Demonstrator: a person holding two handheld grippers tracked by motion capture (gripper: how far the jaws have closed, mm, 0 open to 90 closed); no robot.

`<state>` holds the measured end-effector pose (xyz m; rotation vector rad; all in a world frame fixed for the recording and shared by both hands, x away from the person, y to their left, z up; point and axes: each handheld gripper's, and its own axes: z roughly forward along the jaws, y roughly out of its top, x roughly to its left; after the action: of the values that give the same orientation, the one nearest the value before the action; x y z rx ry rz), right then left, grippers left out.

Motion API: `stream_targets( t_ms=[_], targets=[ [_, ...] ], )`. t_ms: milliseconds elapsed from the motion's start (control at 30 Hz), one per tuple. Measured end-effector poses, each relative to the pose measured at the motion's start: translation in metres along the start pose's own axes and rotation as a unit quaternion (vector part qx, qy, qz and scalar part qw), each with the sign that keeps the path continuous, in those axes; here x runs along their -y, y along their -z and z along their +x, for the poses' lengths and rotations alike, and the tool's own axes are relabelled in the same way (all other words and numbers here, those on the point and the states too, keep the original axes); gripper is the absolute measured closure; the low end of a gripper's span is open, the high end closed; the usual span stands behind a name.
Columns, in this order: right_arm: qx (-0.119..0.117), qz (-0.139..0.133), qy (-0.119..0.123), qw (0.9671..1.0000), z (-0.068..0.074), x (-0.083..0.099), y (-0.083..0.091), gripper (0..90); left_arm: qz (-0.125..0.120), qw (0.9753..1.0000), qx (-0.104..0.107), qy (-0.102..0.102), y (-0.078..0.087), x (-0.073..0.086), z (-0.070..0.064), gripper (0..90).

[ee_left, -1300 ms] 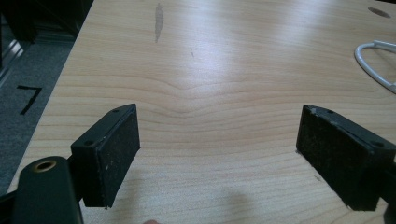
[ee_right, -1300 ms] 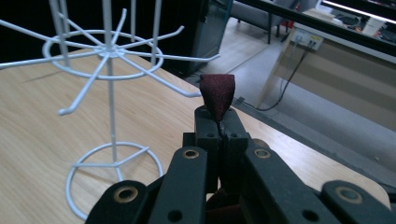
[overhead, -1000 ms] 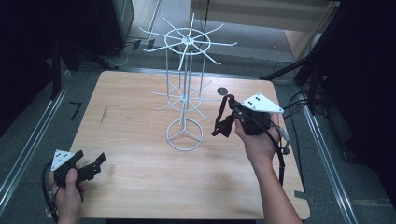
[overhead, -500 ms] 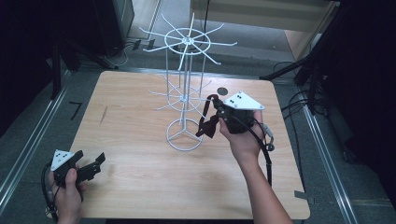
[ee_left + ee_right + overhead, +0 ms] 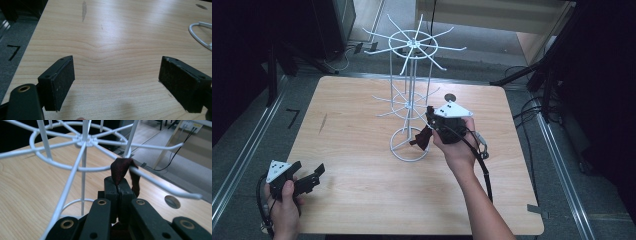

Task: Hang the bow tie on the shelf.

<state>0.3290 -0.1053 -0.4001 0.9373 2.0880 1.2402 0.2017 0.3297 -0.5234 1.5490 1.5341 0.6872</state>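
Table (image 5: 362, 150): pale wood-grain laminate, smooth, slight sheen. Rack (image 5: 411, 100): white coated wire, glossy. Strip (image 5: 119, 170): dark red cloth, matt. Claws (image 5: 117, 82) (image 5: 119, 188): black matt plastic; pads (image 5: 65, 82) rough, speckled w/ dust.

— What moved in the last second?

— The right tool (image 5: 428, 126) travelled from about 3 o'clock of the white wire rack (image 5: 410, 100) in toward its stem, carrying the dark red cloth (image 5: 422, 138) along.

— And the cloth now?

— Its loop is draped over one of the rack's lower arms, jaws pinched together on it (image 5: 120, 173). The person's right forearm has reached further across the worktop (image 5: 362, 125).
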Motion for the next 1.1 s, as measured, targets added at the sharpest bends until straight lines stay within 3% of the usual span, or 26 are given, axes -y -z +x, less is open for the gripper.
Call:
stream_targets(
  t_ms=[133,400,500,700,900,1033,1100],
  targets=[
    [-0.017,0.004,-0.001,0.9998,0.0,0.007,-0.004,89.4,0.001,1.0,0.001,0.0,0.0,0.0,0.0,14.2],
    [-0.015,0.02,-0.012,0.9996,-0.004,0.017,-0.009,82.9,0.001,1.0,0.001,0.0,0.0,0.0,0.0,14.2],
    [-0.024,0.025,-0.007,0.9994,-0.004,0.018,-0.01,68.3,0.001,1.0,0.001,0.0,0.0,0.0,0.0,14.2],
    [0.014,0.024,0.005,0.9996,-0.003,0.022,-0.001,42.6,0.0,1.0,0.002,0.001,0.0,0.0,0.0,14.2],
    [0.01,0.027,-0.003,0.9996,-0.008,0.031,0.013,14.4,0.001,1.0,0.002,0.0,0.0,0.0,0.0,14.2],
    [0.03,0.021,-0.018,0.9992,-0.013,0.038,0.024,1.8,0.001,1.0,0.002,0.001,0.0,0.0,0.0,14.2],
    [0.03,0.02,-0.023,0.9991,-0.016,0.042,0.027,0.0,0.001,1.0,0.001,0.0,0.0,0.0,0.0,14.2]
  ],
)
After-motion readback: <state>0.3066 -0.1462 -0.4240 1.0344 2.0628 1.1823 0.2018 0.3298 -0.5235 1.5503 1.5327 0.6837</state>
